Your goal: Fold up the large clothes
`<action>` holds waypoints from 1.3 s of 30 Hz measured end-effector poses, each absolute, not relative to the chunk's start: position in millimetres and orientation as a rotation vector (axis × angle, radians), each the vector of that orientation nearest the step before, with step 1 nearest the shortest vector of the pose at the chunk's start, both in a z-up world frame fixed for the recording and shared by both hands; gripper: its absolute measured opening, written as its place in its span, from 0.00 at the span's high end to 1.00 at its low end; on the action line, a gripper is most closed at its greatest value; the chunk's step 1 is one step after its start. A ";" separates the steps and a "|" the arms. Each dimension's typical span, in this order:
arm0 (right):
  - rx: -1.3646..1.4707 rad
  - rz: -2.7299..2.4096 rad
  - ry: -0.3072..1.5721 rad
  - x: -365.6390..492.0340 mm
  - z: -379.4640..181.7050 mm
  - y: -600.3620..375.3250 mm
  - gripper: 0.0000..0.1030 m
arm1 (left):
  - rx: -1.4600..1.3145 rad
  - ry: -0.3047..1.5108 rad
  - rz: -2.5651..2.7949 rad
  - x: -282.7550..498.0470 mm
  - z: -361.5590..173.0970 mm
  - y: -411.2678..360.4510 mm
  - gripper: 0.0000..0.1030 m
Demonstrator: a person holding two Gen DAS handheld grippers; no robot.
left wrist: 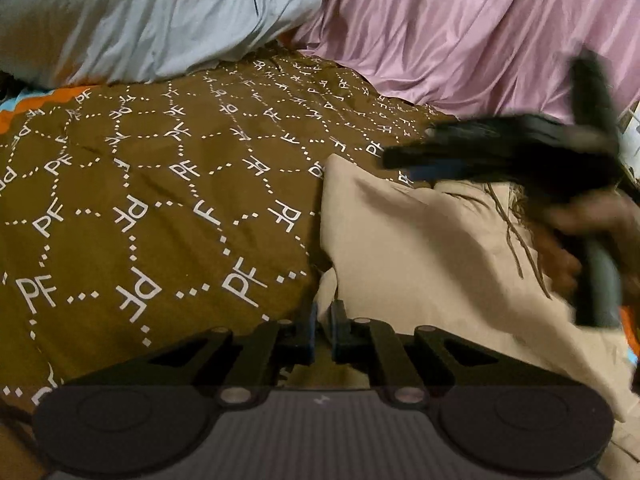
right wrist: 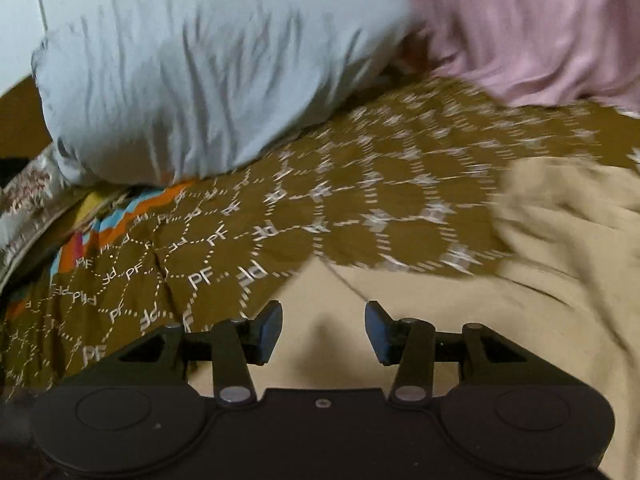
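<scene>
Left gripper (left wrist: 323,332) stood clenched on the near edge of a beige garment (left wrist: 420,248) lying on the brown monogram bedspread (left wrist: 160,184), while the right gripper (right wrist: 324,332), seen blurred from the left wrist view, hung released above the same cloth with nothing between its fingers. With only one edge pinned, the thin fabric looked likely to slip free or bunch if pulled, and the right gripper risked snagging the bedspread instead of the garment. Open bedspread lay to the left of the garment; a grey-blue pillow (left wrist: 152,20) and pink sheet (left wrist: 480,32) bounded the far side, well apart from both grippers.
</scene>
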State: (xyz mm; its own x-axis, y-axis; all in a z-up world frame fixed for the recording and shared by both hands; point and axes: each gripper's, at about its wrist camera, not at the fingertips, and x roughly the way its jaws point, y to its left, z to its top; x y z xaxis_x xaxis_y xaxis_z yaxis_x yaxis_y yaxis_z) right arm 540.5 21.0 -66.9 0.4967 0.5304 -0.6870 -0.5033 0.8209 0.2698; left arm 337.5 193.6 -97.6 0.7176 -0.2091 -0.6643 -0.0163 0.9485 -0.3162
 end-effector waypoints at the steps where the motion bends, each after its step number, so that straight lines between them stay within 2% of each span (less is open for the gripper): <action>1: 0.031 0.615 0.879 553.4 -73.7 32.6 0.53 | -0.309 0.767 -0.109 337.8 -97.2 193.1 0.94; 5: 0.058 0.625 0.980 585.5 -91.2 57.5 0.53 | -0.327 0.769 -0.110 337.8 -97.3 194.6 0.94; 6: 0.049 0.613 1.001 587.5 -93.8 60.6 0.66 | -0.331 0.770 -0.111 338.0 -97.0 195.5 0.94; 7: 0.028 0.597 1.034 591.3 -97.1 65.2 0.94 | -0.337 0.771 -0.110 337.8 -96.6 195.9 0.94; 8: 0.015 0.592 1.046 592.1 -98.0 67.6 1.00 | -0.345 0.772 -0.109 337.5 -96.0 196.5 0.94; 14: -0.006 0.519 0.830 586.2 -69.1 65.1 1.00 | -0.384 0.764 -0.102 332.6 -93.0 200.8 0.95; 16: -0.018 0.548 0.853 589.4 -69.5 66.4 1.00 | -0.374 0.765 -0.101 332.6 -93.8 200.0 0.95; 17: -0.015 0.581 0.911 593.0 -73.8 67.9 0.96 | -0.375 0.768 -0.101 332.8 -94.2 200.0 0.95; 19: -0.023 0.599 0.975 595.2 -84.1 70.0 0.70 | -0.378 0.770 -0.103 333.3 -94.6 201.0 0.95; 20: -0.028 0.593 0.981 596.1 -88.0 70.0 0.65 | -0.382 0.773 -0.104 333.7 -95.0 201.6 0.94; 22: 0.023 0.574 0.997 601.6 -94.9 64.2 0.46 | -0.383 0.778 -0.105 333.8 -96.0 202.1 0.94; 23: 0.066 0.568 1.008 604.2 -97.7 60.2 0.44 | -0.383 0.780 -0.105 334.2 -96.6 202.5 0.94; 24: 0.107 0.561 1.026 608.2 -101.8 59.7 0.45 | -0.383 0.783 -0.106 334.4 -96.9 202.7 0.94; 26: 0.113 0.564 1.059 609.4 -105.8 63.4 0.72 | -0.387 0.786 -0.105 335.4 -98.1 203.7 0.94; 27: 0.066 0.563 1.073 607.8 -106.8 70.3 0.91 | -0.389 0.787 -0.104 335.8 -98.7 204.3 0.94; 28: 0.008 0.576 1.061 603.8 -105.5 75.5 0.96 | -0.393 0.788 -0.105 335.7 -99.4 204.9 0.94; 32: -0.067 0.561 0.949 593.2 -84.7 85.9 0.99 | -0.406 0.747 -0.081 332.3 -97.3 207.7 0.95; 34: -0.062 0.532 0.859 592.1 -69.7 85.8 1.00 | -0.397 0.706 -0.033 329.0 -93.2 209.9 1.00; 36: -0.078 0.482 0.784 594.6 -62.0 87.3 1.00 | -0.412 0.736 0.037 329.8 -94.9 215.0 1.00; 39: -0.061 0.499 0.796 600.3 -71.8 86.4 0.99 | -0.479 0.787 0.046 337.3 -108.1 225.1 1.00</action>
